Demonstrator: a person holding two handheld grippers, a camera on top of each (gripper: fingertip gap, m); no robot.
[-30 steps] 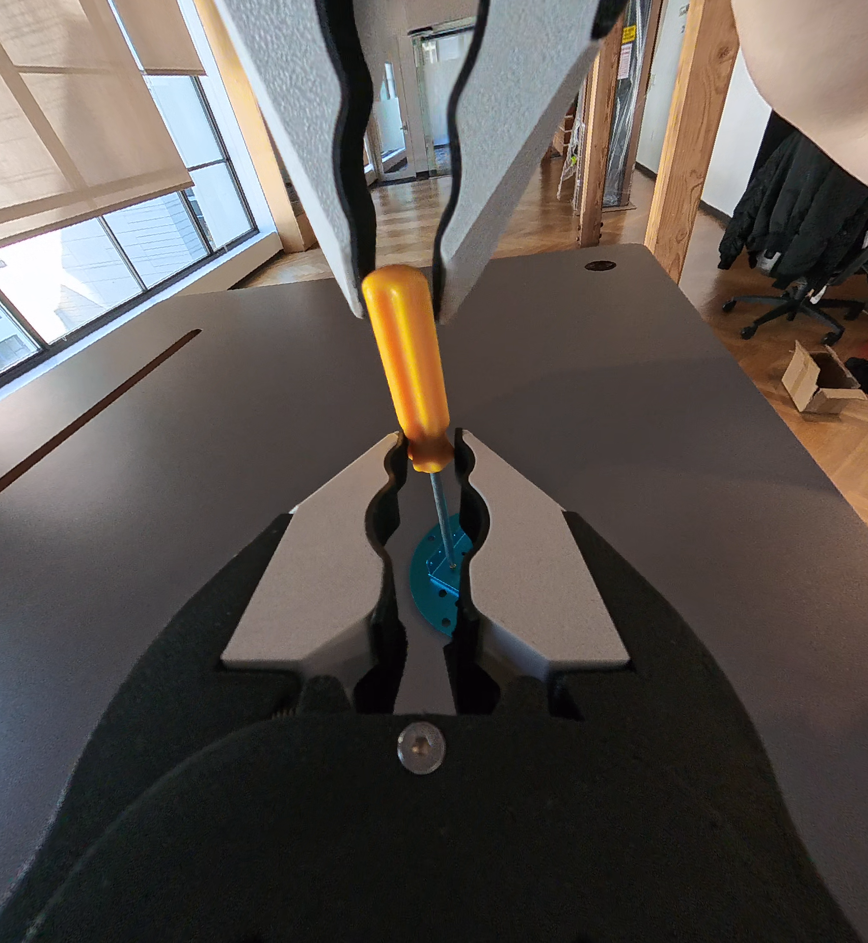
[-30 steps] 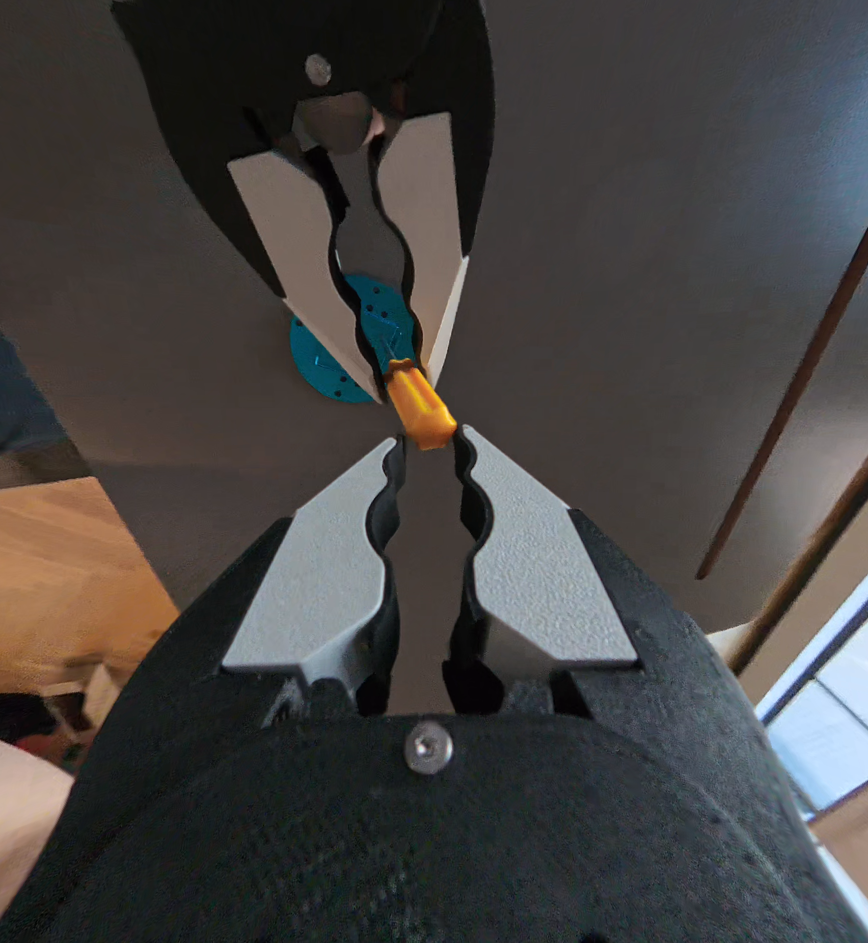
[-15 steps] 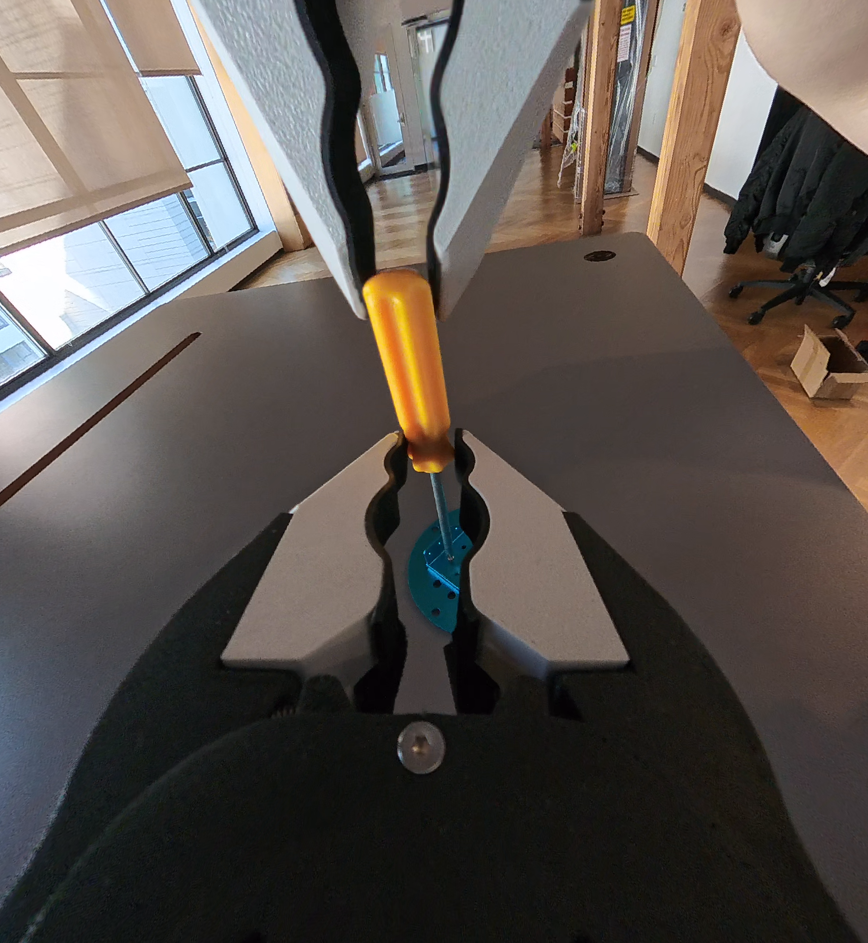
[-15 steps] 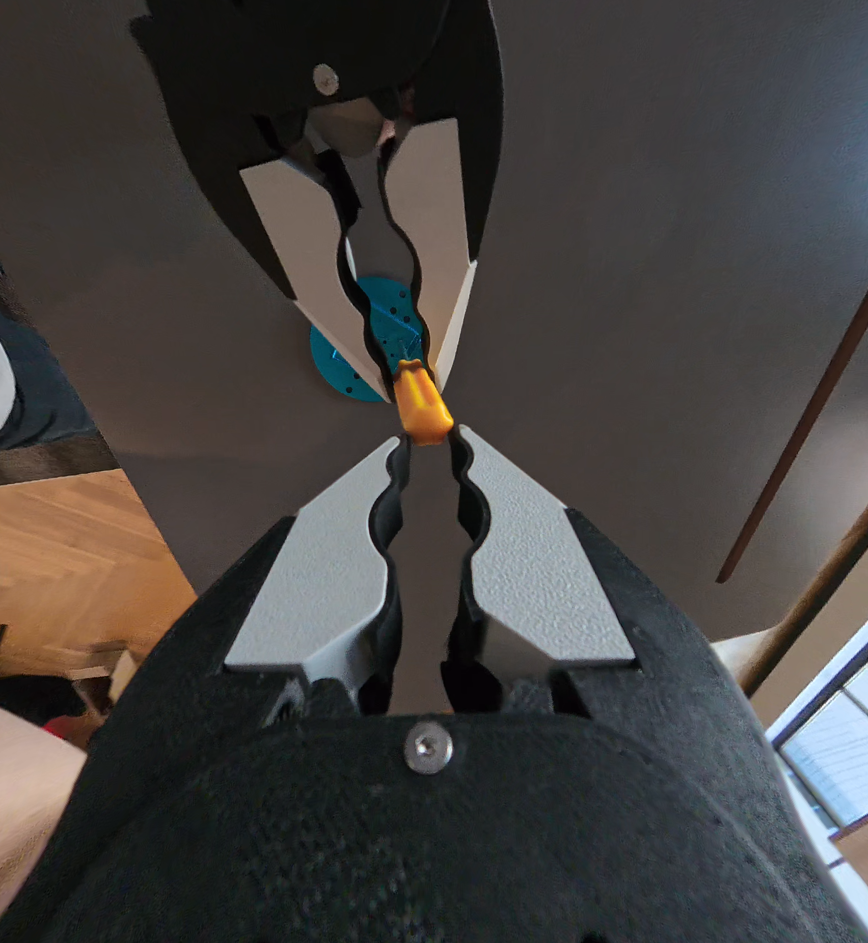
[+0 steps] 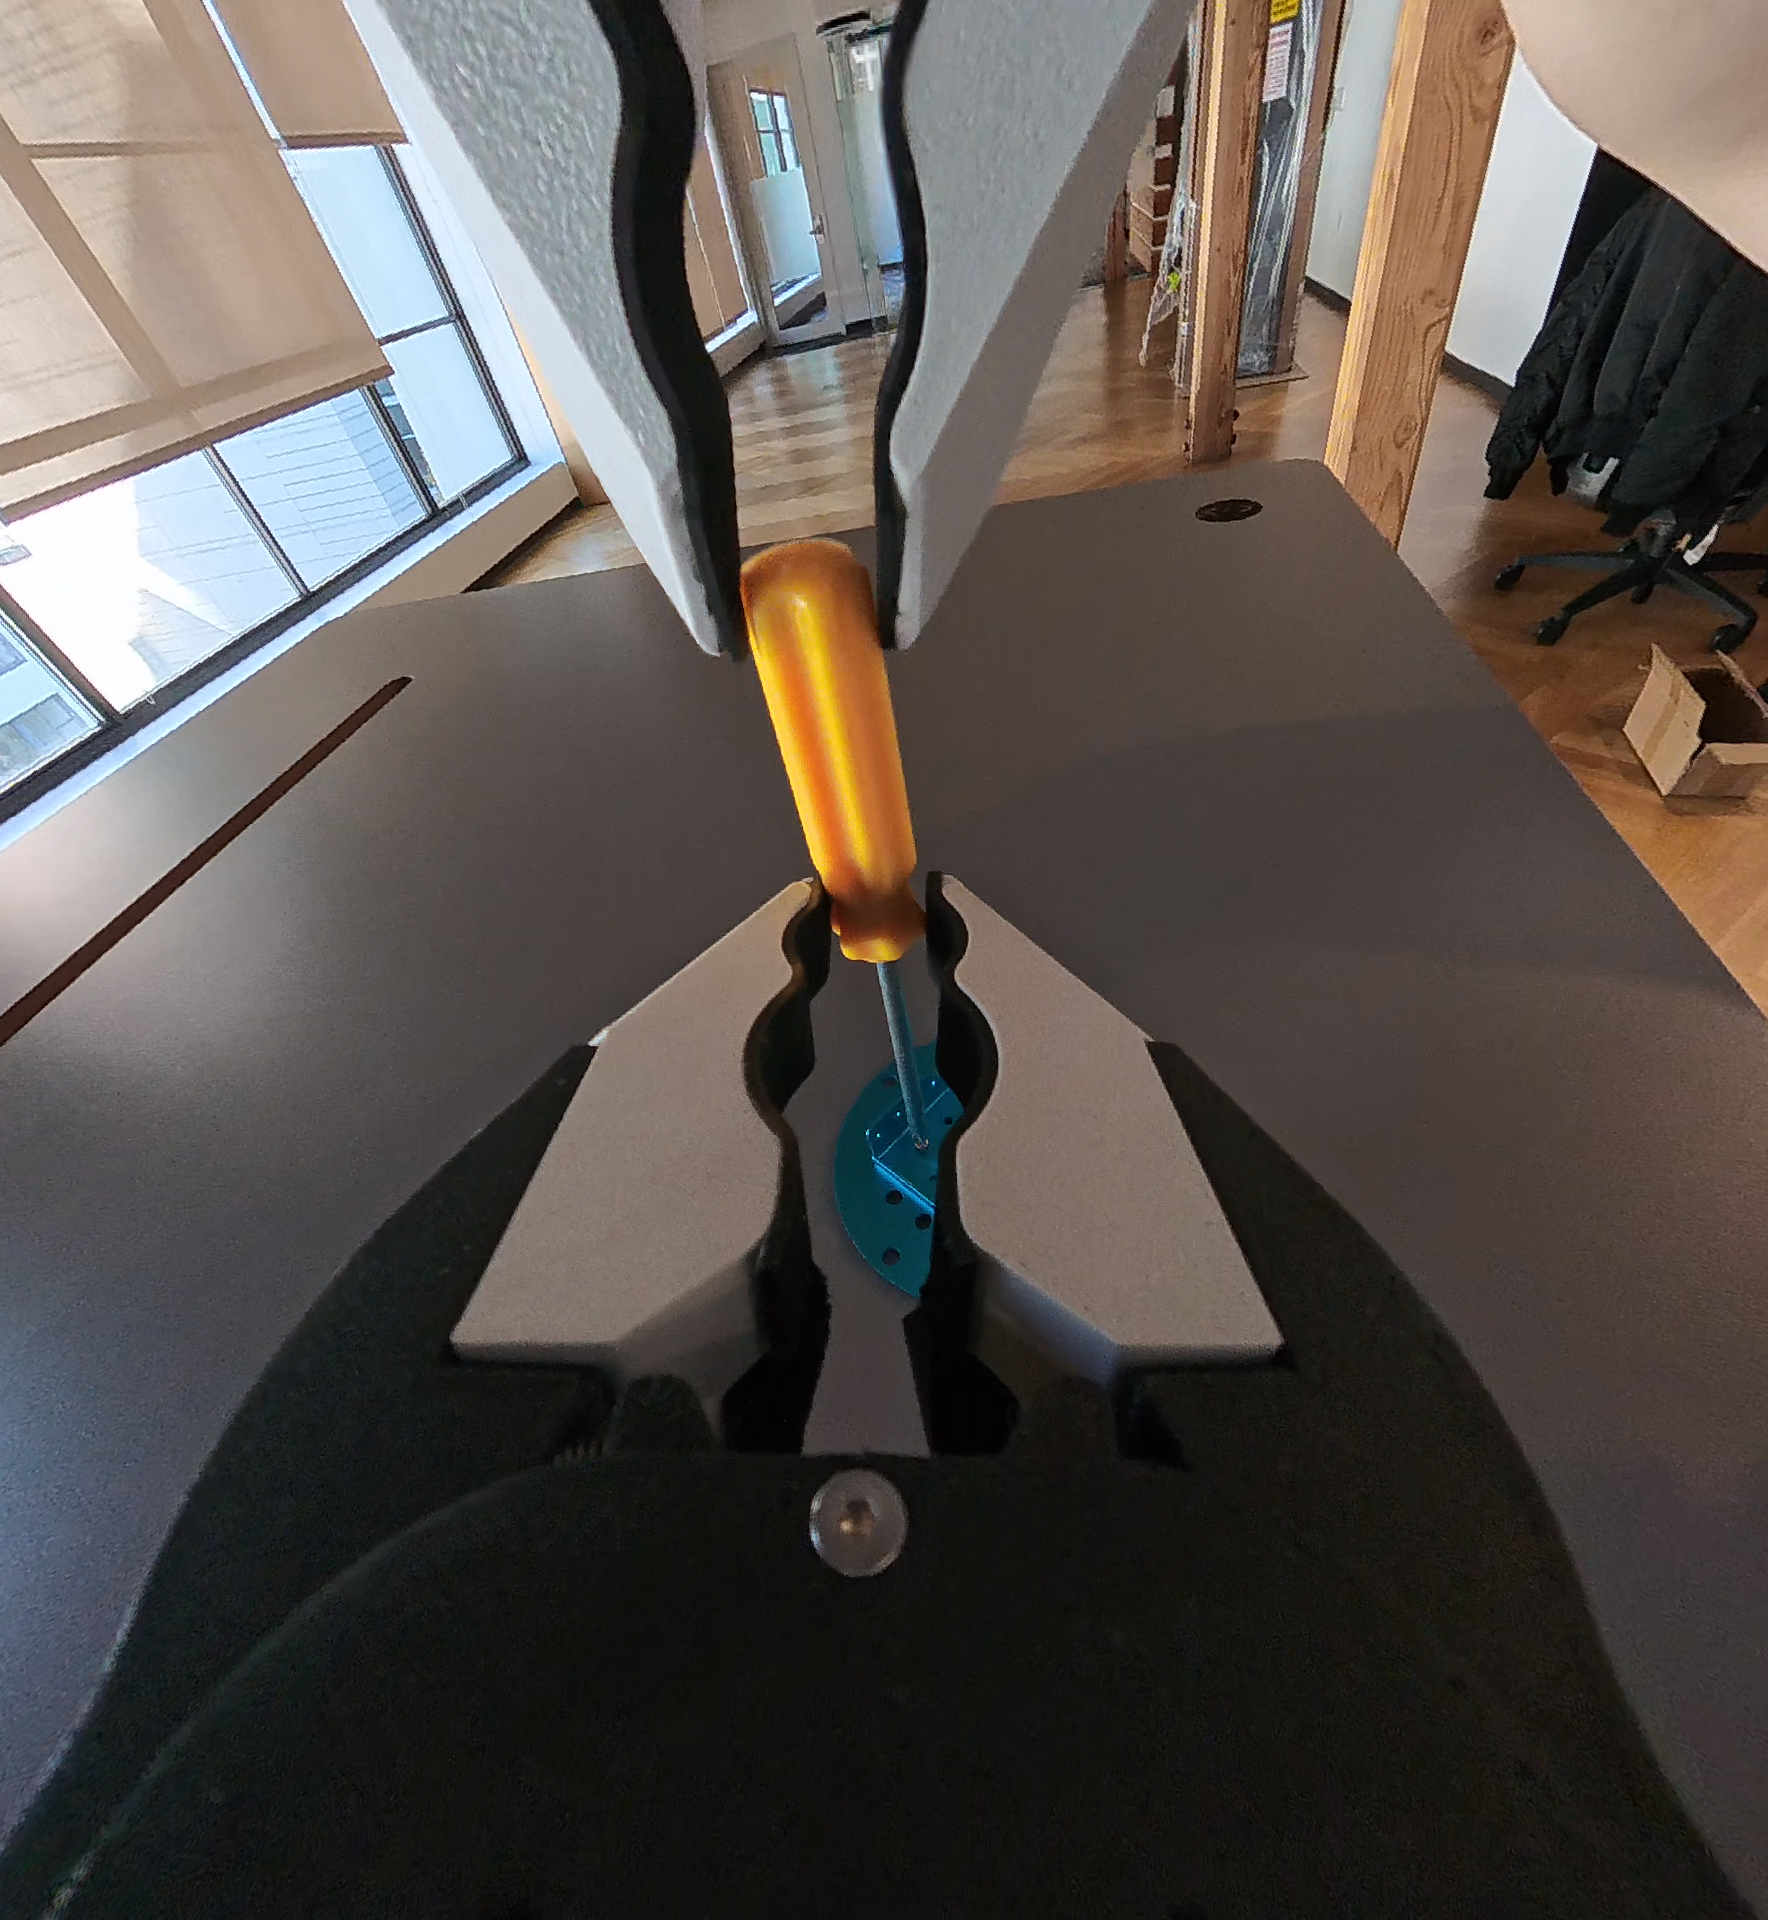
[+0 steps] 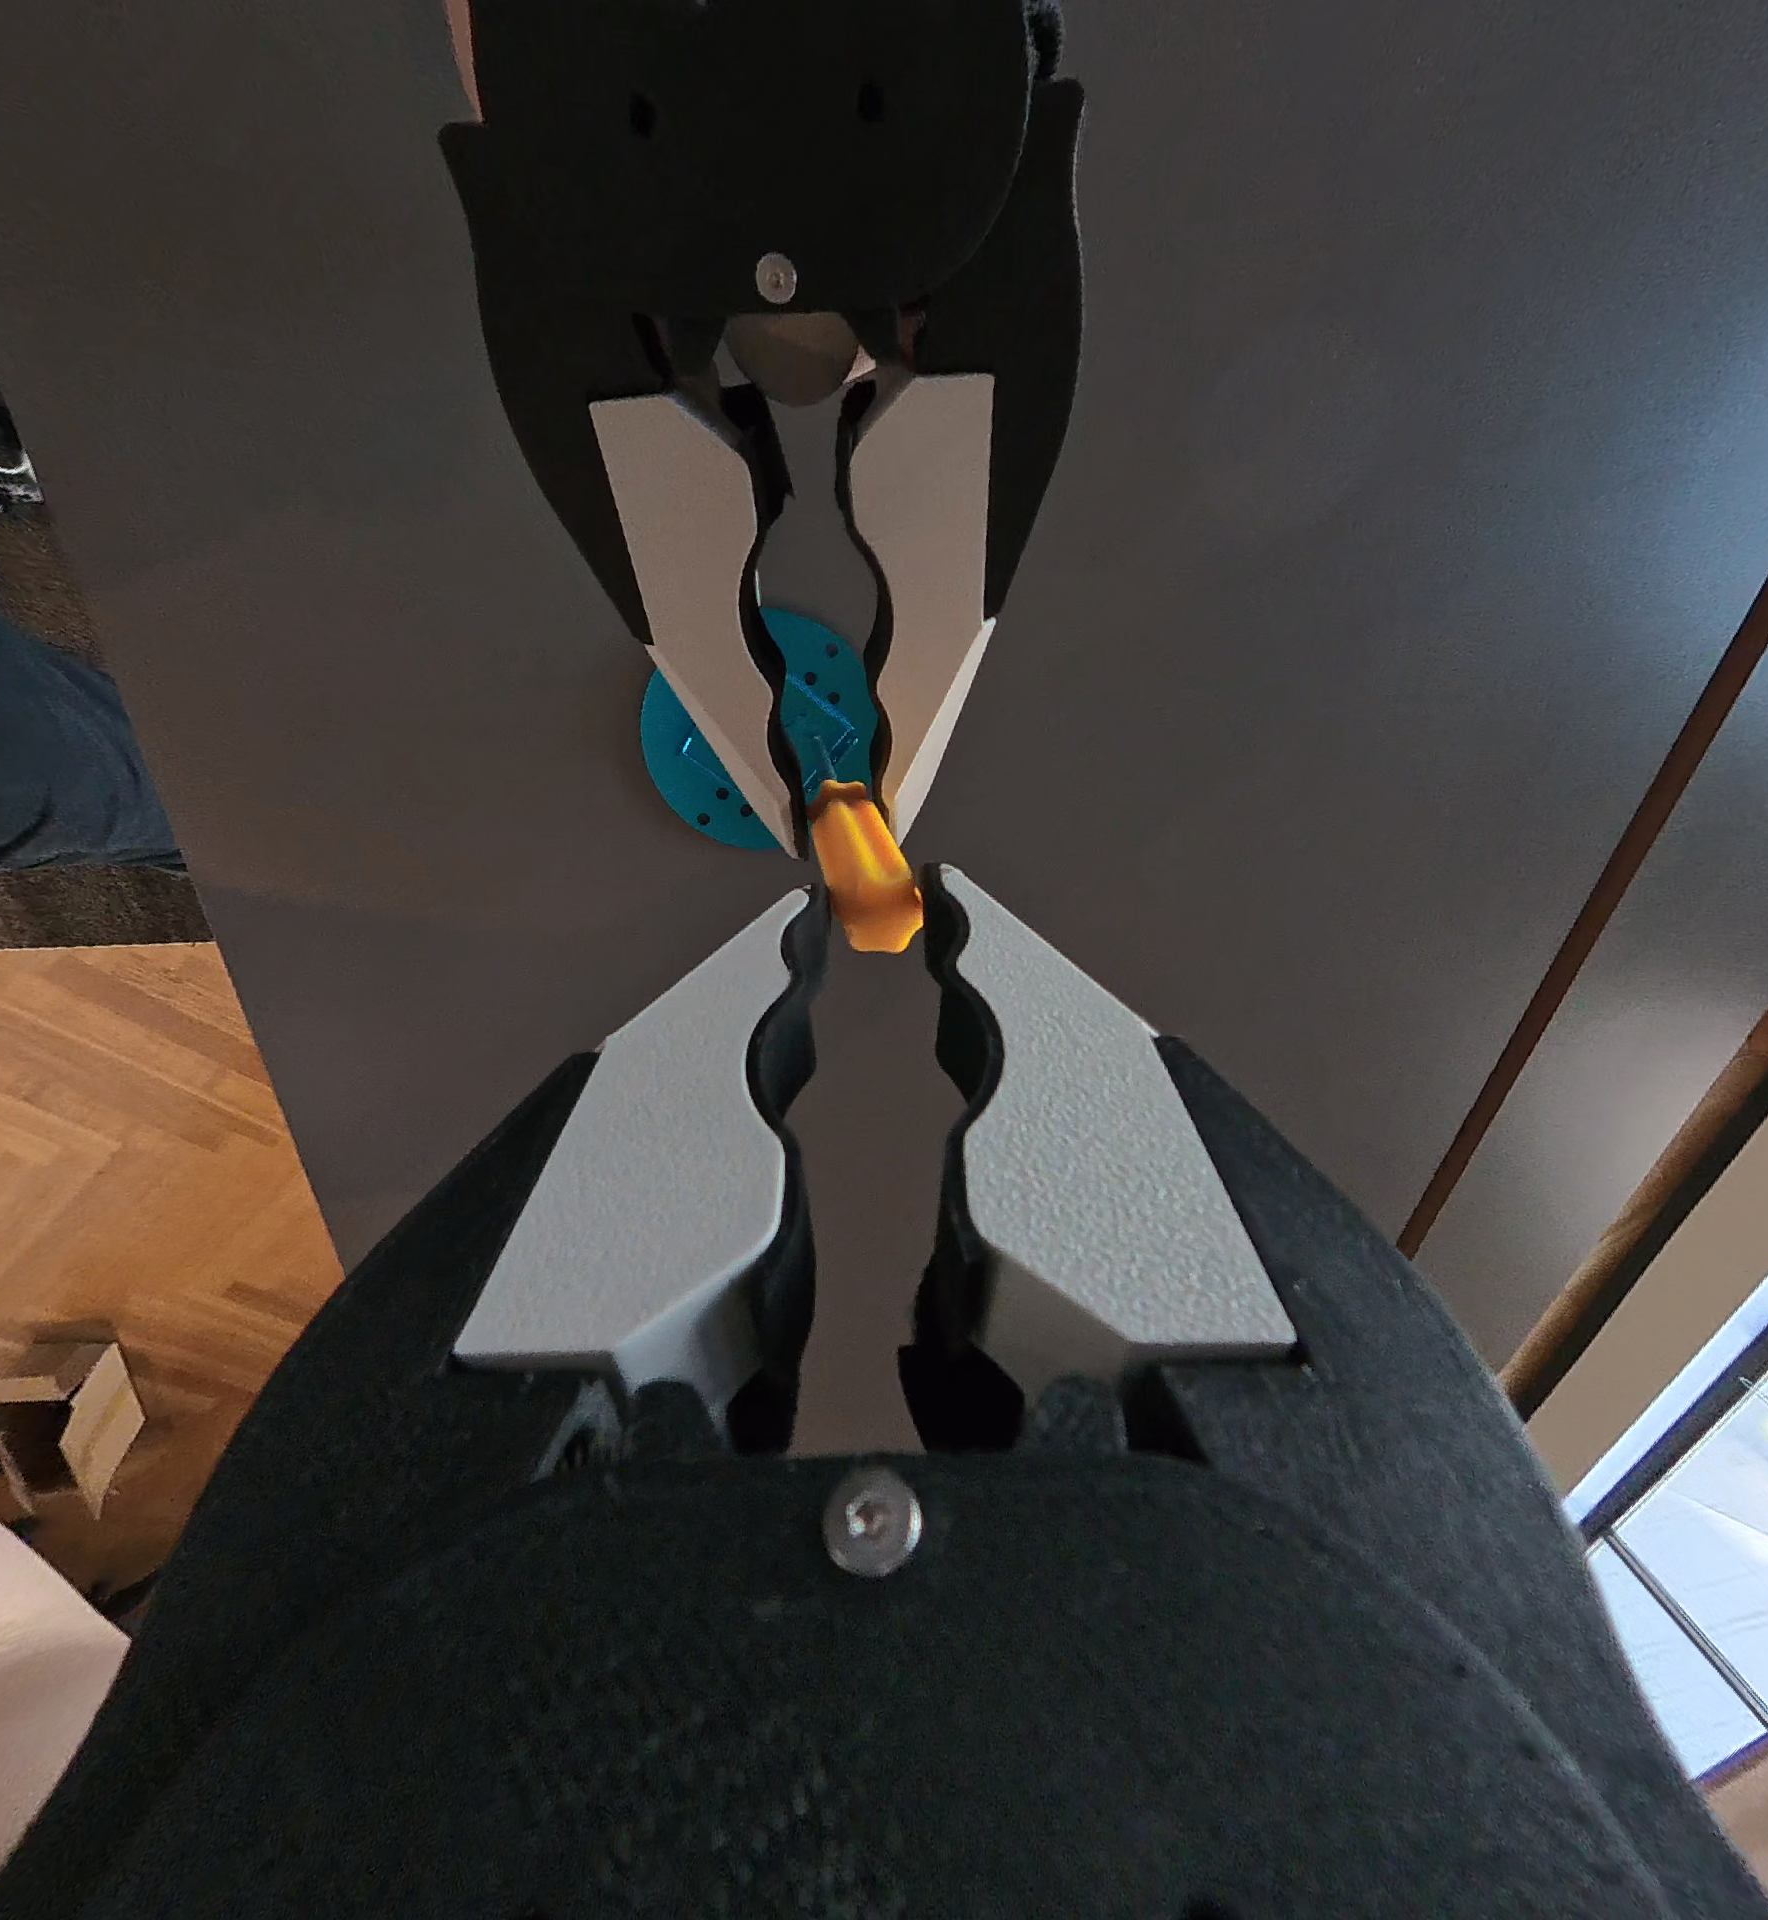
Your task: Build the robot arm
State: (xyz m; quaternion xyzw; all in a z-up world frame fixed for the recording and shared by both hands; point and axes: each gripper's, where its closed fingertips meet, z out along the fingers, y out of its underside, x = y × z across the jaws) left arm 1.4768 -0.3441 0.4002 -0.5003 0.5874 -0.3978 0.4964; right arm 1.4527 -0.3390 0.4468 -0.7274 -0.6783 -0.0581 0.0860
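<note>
An orange-handled screwdriver stands nearly upright on the dark grey table. Its metal tip rests on a small blue bracket that sits on a teal perforated disc. My left gripper is shut on the lower end of the handle, just above the shaft. My right gripper comes down from above and is shut on the top of the handle. In the right wrist view the right gripper holds the handle end, with the left gripper opposite and the disc partly hidden beneath it.
A long thin slot runs along the table's left side and a round cable hole is at the far right. Beyond the table are wooden posts, an office chair, a cardboard box and windows. Left tips to right tips: about 5 cm.
The right gripper has shifted slightly around the top of the handle, and more of the left gripper now shows in its view. The screwdriver stays upright with its tip on the blue bracket.
</note>
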